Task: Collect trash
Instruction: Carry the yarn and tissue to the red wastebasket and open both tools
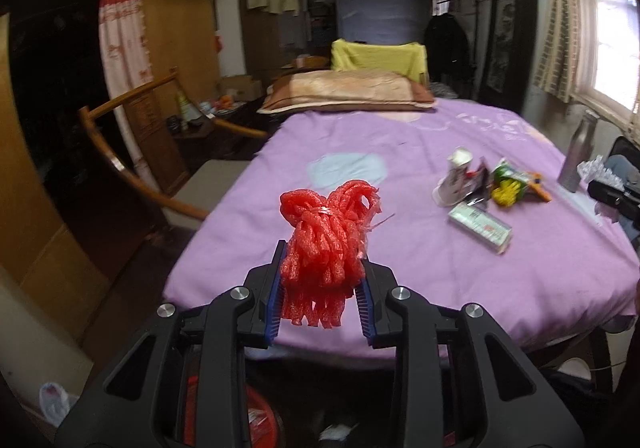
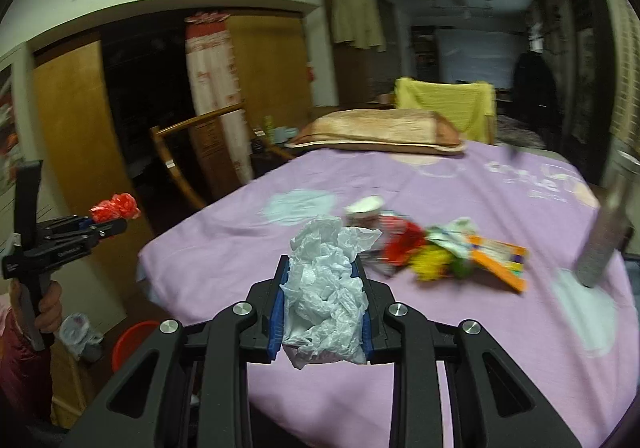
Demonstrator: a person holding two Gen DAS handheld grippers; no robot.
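Note:
My left gripper is shut on a bundle of red foam netting and holds it in the air off the near left edge of the purple bed. It also shows in the right wrist view at far left, with the red netting in it. My right gripper is shut on a crumpled white plastic bag above the bed's near edge. A pile of trash lies on the bed: a white paper cup, wrappers and a flat box.
A red bin stands on the floor below my left gripper and shows in the right wrist view. A wooden chair stands left of the bed. A pillow lies at the bed's head. A metal bottle stands at the right.

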